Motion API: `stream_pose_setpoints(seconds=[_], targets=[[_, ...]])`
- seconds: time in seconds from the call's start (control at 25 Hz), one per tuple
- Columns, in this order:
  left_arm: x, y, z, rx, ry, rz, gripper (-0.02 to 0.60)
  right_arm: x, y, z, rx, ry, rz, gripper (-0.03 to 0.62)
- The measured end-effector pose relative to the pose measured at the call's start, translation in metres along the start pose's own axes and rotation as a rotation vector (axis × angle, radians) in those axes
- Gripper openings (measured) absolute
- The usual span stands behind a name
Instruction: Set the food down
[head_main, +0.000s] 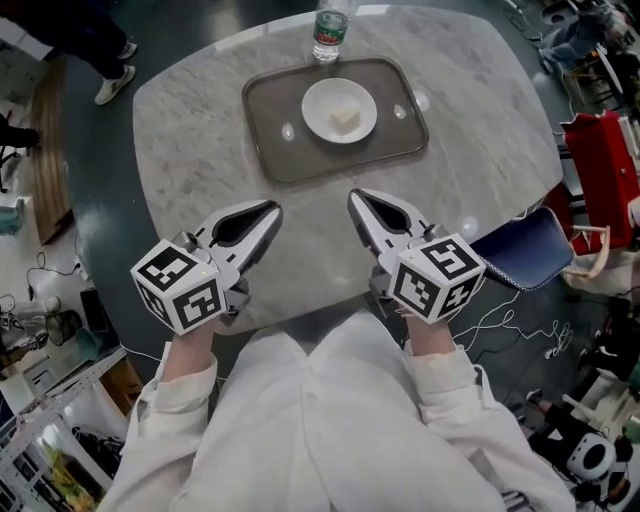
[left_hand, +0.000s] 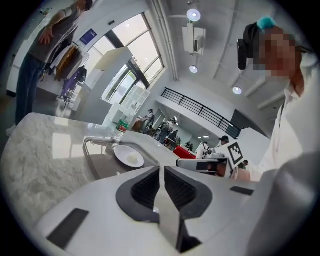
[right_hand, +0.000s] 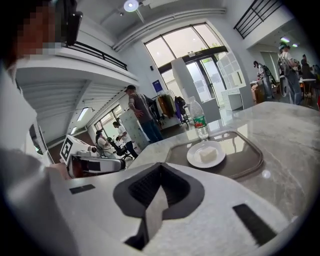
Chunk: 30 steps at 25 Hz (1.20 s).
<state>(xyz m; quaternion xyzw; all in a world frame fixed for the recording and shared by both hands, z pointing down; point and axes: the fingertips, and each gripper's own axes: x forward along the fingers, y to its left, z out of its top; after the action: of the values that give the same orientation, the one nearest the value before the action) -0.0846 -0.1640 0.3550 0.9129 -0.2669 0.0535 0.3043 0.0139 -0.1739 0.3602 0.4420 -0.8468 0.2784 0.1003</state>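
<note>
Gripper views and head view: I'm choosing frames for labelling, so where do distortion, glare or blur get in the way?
Head view: mild edge bending, plate sharp, small light spots on the tray. Left gripper view: strong fisheye, dark corners, window glare on the table. Right gripper view: same fisheye, windows blown out, plate clear.

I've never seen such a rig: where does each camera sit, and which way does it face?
Head view: on the person's head, facing steeply down at table, tray and plate; shows sleeves, left tool, right tool.
Left gripper view: on the left tool, facing along shut jaws toward the plate; shows right tool.
Right gripper view: on the right tool, facing plate and bottle; shows left tool.
All share the plate.
</note>
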Motion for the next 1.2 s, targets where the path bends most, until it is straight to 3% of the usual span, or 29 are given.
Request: stream_pose_setpoints(seconds=[0.28, 0.52, 0.8, 1.2], targets=[[-0.014, -0.026, -0.032, -0.011, 0.05, -0.014, 0.038, -0.025, 0.042, -0.012, -0.017, 0.0, 0.074, 0.002], [-0.01, -0.05, -0.033, -0.056, -0.005, -0.029, 0.038, -0.029, 0.059, -0.025, -0.026, 0.045, 0.153, 0.002], [-0.001, -0.07, -0.038, -0.069, -0.001, -0.024, 0.038, -0.036, 0.072, -0.025, -0.166, 0.076, 0.216, 0.002], [0.007, -0.083, -0.05, -0.078, 0.038, -0.005, 0.038, -0.042, 0.066, -0.036, -0.064, 0.073, 0.266, 0.002]])
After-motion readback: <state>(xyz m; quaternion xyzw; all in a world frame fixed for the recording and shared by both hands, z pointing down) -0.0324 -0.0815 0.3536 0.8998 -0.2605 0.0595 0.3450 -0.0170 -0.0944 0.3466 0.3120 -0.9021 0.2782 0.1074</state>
